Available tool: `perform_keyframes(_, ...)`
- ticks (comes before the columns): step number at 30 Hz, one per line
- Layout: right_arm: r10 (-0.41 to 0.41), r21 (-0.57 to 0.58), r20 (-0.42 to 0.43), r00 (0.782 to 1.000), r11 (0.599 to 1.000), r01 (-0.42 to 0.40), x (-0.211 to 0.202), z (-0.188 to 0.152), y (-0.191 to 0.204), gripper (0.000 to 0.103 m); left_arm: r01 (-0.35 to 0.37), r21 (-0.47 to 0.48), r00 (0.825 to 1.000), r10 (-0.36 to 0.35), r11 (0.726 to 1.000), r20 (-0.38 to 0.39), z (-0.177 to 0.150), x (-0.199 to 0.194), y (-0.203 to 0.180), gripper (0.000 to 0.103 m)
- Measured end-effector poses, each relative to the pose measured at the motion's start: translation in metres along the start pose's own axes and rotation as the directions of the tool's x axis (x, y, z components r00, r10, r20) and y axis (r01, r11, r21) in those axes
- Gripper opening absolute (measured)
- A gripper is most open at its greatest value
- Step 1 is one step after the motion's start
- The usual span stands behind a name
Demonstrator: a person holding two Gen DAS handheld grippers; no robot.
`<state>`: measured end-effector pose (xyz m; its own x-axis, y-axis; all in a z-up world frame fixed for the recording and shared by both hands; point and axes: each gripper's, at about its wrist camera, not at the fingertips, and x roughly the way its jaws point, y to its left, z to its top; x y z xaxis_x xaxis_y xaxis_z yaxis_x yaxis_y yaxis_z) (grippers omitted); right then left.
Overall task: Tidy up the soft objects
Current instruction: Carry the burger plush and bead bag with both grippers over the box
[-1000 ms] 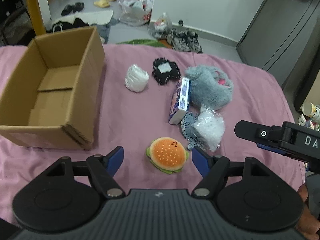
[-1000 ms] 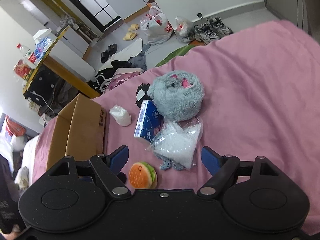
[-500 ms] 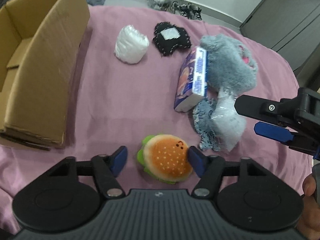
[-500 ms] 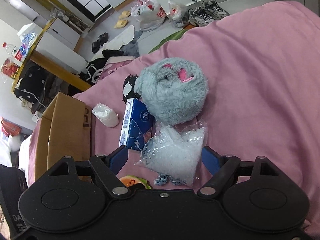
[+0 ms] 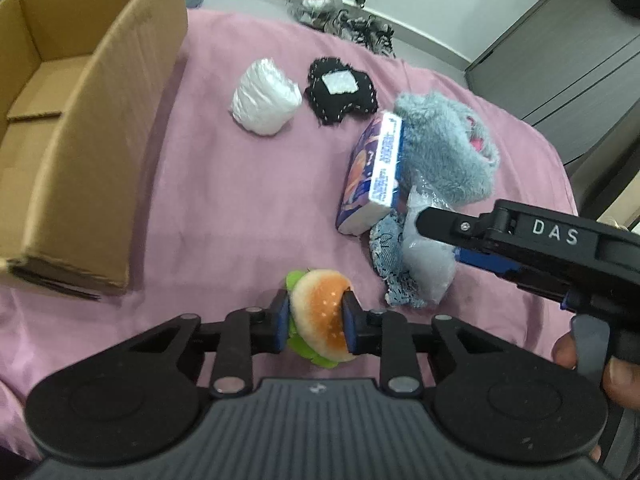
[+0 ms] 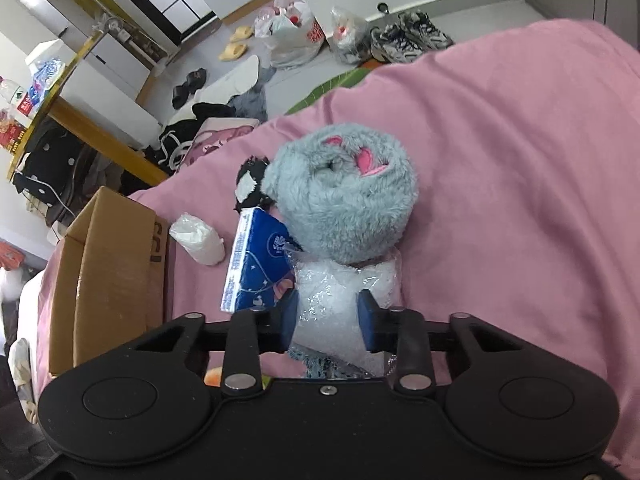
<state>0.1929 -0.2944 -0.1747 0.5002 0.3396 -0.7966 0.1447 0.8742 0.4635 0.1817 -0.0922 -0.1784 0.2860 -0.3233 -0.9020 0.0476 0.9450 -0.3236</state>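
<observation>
In the left wrist view I see my left gripper pointing steeply down at the pink bed cover. Its jaws have just been closing and now they clench the burger plush, one blue pad on each side of the bun. The lower part of the plush is hidden behind the gripper body. On the right side my right gripper comes into the picture from the edge; from here I cannot tell how its jaws stand, because the clear plastic bag covers their tips. Only a few fingers of my right hand show, cut off at the border. The cardboard box stands open on the left. The part of its floor I can see is bare, and its far side is cut off by the frame. Near it lie a white roll, a black plush piece, a blue tissue pack and a grey fluffy toy.

In the right wrist view the right gripper also points down. Its jaws have just been closing and now they grasp the clear plastic bag, which lies just in front of the grey fluffy toy and touches the tissue pack. A knitted blue thing under the bag is mostly hidden. The box shows only its outer wall here.
</observation>
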Motion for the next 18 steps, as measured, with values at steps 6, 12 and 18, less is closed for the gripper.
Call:
perform_keyframes(6, 0.007, -0.039, 0.059, 0.998, 0.999, -0.005, -0.025, -0.009, 0.01, 0.027, 0.003, 0.011, 0.997, -0.004, 1.0, 0.073, 0.002, -0.021, -0.002, 0.025)
perform_keyframes(12, 0.018, -0.045, 0.145, 0.989, 0.999, -0.012, -0.057, -0.016, 0.012, 0.027, 0.007, 0.037, 0.989, -0.012, 0.999, 0.15, -0.003, -0.046, -0.011, 0.025)
perform_keyframes(18, 0.049, -0.066, 0.2, 0.979, 0.997, -0.036, -0.079, -0.023, 0.017, 0.027, -0.001, 0.064, 0.977, -0.013, 0.998, 0.211, -0.01, -0.07, -0.017, 0.025)
